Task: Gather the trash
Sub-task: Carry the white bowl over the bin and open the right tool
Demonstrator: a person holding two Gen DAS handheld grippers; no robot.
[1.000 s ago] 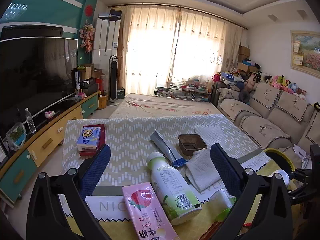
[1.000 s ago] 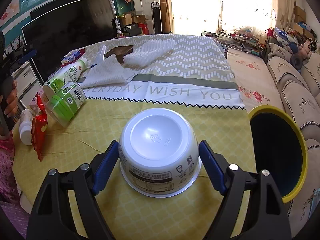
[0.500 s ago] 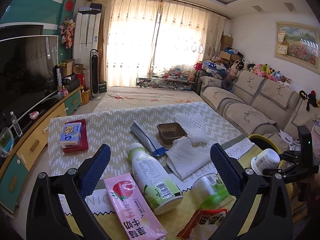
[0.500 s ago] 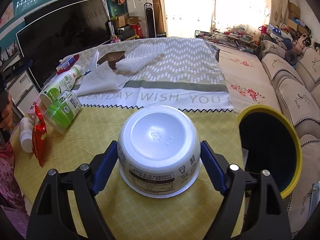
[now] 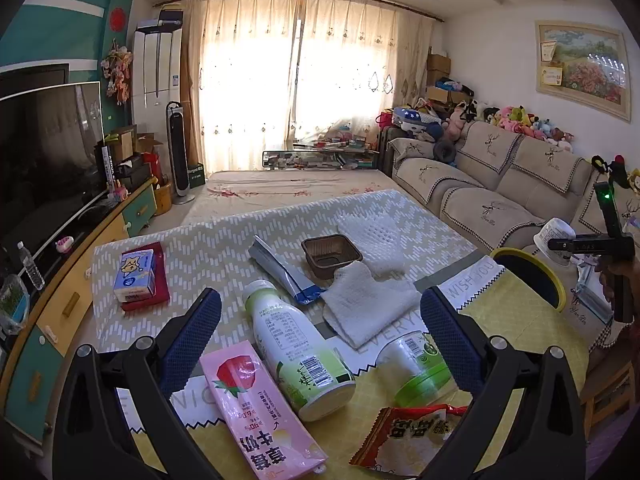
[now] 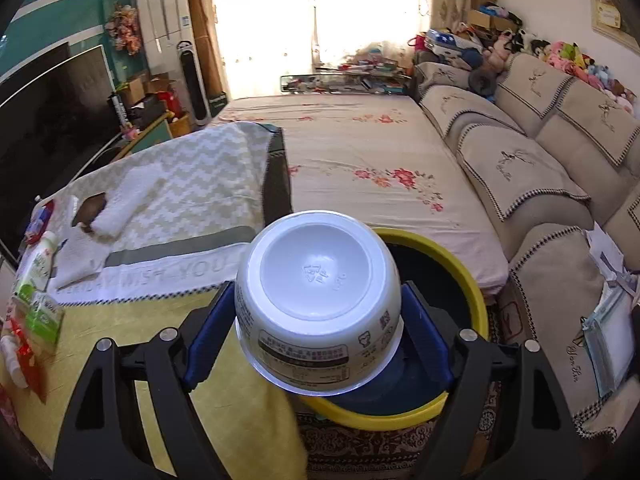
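My right gripper (image 6: 318, 320) is shut on an upturned white paper bowl (image 6: 318, 292) and holds it over the near rim of the yellow-rimmed trash bin (image 6: 460, 264) beside the table. The bowl (image 5: 554, 238) and bin (image 5: 528, 270) also show far right in the left wrist view. My left gripper (image 5: 320, 328) is open and empty above the table's trash: a green-and-white bottle (image 5: 298, 348), a pink milk carton (image 5: 256, 404), a green-lidded cup (image 5: 416, 364), a red snack wrapper (image 5: 408, 436), a white napkin (image 5: 368, 304), a blue-white sachet (image 5: 284, 270) and a brown tray (image 5: 330, 254).
A tissue pack on a red box (image 5: 138, 276) sits at the table's left. A folded white cloth (image 5: 376, 236) lies behind the tray. A sofa (image 6: 560, 168) runs along the right, a TV and cabinet (image 5: 48, 184) along the left. A floral mat (image 6: 360, 140) covers the floor beyond.
My right gripper has carried the bowl off the table to the right, over the bin. My left gripper view has drawn back and swung, with more trash now showing below it.
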